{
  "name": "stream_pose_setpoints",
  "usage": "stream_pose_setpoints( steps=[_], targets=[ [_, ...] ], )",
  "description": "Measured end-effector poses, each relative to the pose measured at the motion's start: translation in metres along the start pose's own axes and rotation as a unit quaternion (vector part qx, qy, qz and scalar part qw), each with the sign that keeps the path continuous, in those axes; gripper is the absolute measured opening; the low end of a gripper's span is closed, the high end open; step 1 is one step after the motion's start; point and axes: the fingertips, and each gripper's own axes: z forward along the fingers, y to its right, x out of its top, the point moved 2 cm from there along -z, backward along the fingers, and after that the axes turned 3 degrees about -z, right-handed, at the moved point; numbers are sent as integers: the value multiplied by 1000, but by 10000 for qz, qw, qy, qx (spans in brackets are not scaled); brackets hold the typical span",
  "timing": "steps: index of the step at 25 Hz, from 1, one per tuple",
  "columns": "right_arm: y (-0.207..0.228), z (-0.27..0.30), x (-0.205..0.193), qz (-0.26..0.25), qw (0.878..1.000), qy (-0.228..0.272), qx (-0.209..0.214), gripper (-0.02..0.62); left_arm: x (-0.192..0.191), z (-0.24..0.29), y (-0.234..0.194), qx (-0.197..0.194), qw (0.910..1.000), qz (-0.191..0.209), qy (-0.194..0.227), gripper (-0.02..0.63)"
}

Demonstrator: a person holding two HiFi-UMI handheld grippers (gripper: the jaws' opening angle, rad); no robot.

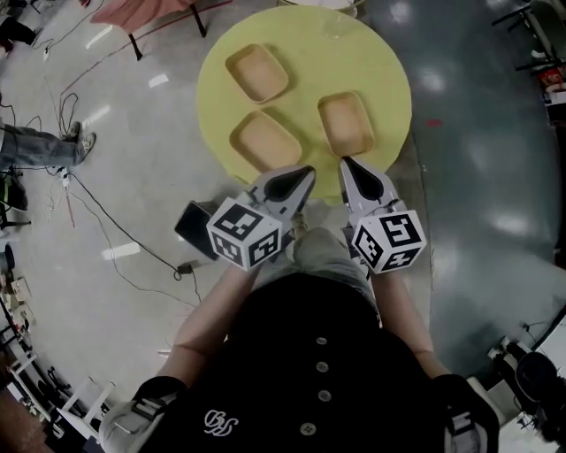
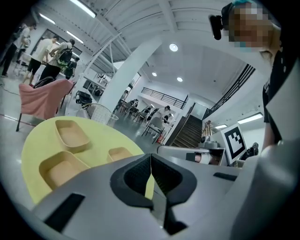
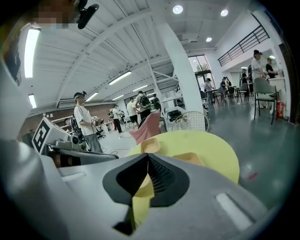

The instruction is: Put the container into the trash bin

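Two tools are held out low in front of the person, the left tool [image 1: 305,175] and the right tool [image 1: 347,165] side by side. Is either carrying anything?

No. Both are clenched, dark pads pressed flat together, with nothing between them. From above, their tips lie just over the near rim of the round yellow counter [image 1: 389,62].

And the containers?

Three of them, all lying on the counter, none touched by a tool. They are shallow tan trays, rectangular with rounded corners and a raised lip, open side up and bare inside. The near-left container [image 1: 263,142] lies just ahead of the left tool. The right container [image 1: 346,123] lies just ahead of the right tool. The far container [image 1: 256,72] sits further back on the left. No two of them touch.

How much room is round them?

Bare yellow top shows on the right side and along the far edge. Right of the counter the grey floor [image 1: 482,142] is glossy. Left of it, loose cables [image 1: 97,208] trail about, and a dark flat box [image 1: 190,226] lies close to the person's feet. Beyond the far rim stands a white wire basket [image 2: 101,112], with a pink cloth [image 1: 146,13] draped over a frame to its left. Other people stand well back.
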Motion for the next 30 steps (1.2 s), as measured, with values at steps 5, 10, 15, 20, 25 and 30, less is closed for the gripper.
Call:
stream_pose_setpoints(
  steps=[5,10,15,20,25,30],
  targets=[
    [16,12,-21,-49,9990,-426,136,5,-14,15,-8,139,9996,-181,-151,13],
    [31,17,-30,-164,9976,-651,154,8,-27,29,-15,280,9984,-428,-238,12],
    [35,35,-49,-294,9939,-1018,304,37,-36,33,-29,392,9968,-654,-224,12],
    [35,55,-69,-591,9864,-1470,440,122,-42,33,-46,531,9948,-845,-193,12],
    [35,62,-77,-1632,9708,-1702,452,127,-50,35,-45,588,9924,-1064,-210,12],
    [36,70,-90,-2074,9585,-1883,533,127,-65,40,-48,682,9907,-1123,-346,13]
  ],
)
